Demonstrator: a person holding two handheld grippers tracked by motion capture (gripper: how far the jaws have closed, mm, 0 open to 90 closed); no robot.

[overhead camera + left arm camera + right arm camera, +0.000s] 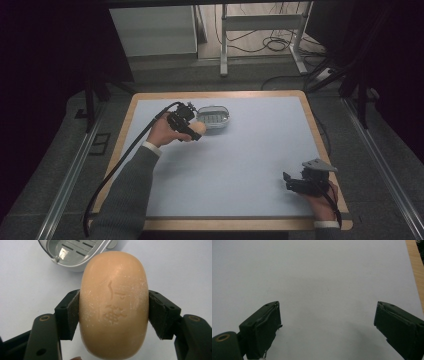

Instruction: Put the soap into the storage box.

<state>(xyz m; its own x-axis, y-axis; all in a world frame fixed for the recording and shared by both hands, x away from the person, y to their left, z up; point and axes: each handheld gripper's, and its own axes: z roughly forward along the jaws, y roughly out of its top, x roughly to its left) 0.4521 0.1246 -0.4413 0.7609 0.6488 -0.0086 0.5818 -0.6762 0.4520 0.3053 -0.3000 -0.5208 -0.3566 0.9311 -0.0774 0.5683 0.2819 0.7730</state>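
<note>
Two left gripper (113, 312) jaws clamped on the soap bar (114, 302) beside the soap dish (75, 255); right gripper (327, 325) jaws apart.

In my left gripper view the soap dish (75, 253) is cut off by the top edge, and the soap (113, 305) hides its near rim. The characters pressed into the soap are too faint to read. My right forearm runs off the high view's bottom edge.

We note a grey knit sleeve (131, 190) with white cuff (151, 148). Left black two-jaw gripper (192, 131) trails a black cable (120, 162). Right black gripper (290, 181) carries a grey three-cornered plate (319, 165); brass-ringed screw holes (222, 337) mark its jaws.
</note>
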